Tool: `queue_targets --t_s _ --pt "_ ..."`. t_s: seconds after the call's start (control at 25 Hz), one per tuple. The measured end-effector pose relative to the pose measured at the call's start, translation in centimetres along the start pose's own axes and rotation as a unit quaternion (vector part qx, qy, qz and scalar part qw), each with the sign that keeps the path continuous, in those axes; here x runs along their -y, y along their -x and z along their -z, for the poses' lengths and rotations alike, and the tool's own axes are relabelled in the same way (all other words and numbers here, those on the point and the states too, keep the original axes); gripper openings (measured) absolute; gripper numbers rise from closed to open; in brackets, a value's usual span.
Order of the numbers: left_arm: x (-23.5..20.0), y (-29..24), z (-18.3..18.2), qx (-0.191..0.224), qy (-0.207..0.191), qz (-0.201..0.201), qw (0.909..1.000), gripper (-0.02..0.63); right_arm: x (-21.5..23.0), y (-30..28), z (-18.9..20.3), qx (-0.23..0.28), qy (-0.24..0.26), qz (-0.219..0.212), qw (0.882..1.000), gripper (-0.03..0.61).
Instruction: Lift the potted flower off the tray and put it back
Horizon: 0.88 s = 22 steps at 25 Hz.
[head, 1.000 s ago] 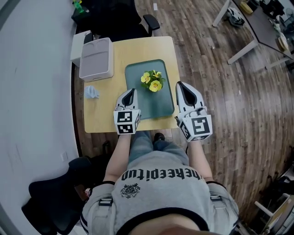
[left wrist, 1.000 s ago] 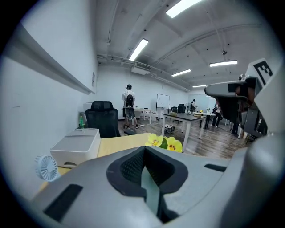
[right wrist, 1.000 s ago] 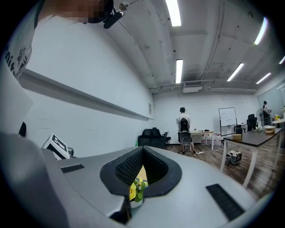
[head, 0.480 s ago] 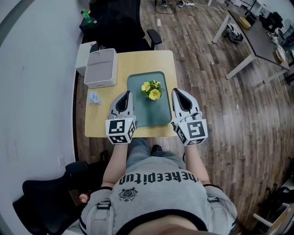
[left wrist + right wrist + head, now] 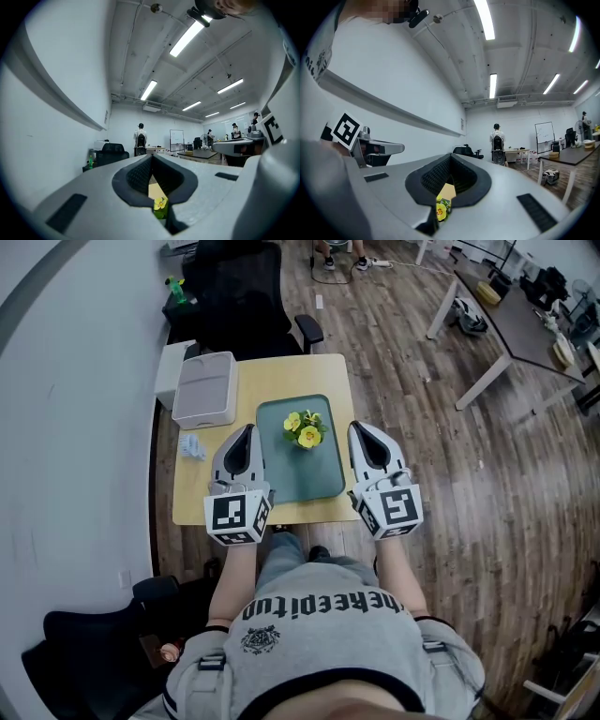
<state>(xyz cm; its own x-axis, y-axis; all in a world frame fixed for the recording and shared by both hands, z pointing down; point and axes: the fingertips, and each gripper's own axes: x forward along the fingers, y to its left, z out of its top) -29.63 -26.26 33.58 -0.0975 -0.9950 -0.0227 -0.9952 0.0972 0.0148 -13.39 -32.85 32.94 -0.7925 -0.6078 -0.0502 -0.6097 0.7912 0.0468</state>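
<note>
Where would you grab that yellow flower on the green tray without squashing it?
Probably by the pot beneath the blooms, not the soft petals. The potted flower stands alone on the tray, with bare tray around it, so come in low from the near edge. The pot is hidden from above.

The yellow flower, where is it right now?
In the head view, the flower stands near the far end of the green tray, right of the grey box.

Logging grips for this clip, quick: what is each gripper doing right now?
Left gripper: closed, holding nothing.
Right gripper: closed, holding nothing.
The potted flower stands on the tray, touched by neither.
</note>
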Motion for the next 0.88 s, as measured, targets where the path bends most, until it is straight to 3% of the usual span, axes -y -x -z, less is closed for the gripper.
queue_targets --t_s 0.88 --pt "3.8 4.2 -4.6 0.073 0.006 0.003 0.9973 0.005 0.9 6.2 -3.3 0.04 0.028 0.028 0.998 0.003"
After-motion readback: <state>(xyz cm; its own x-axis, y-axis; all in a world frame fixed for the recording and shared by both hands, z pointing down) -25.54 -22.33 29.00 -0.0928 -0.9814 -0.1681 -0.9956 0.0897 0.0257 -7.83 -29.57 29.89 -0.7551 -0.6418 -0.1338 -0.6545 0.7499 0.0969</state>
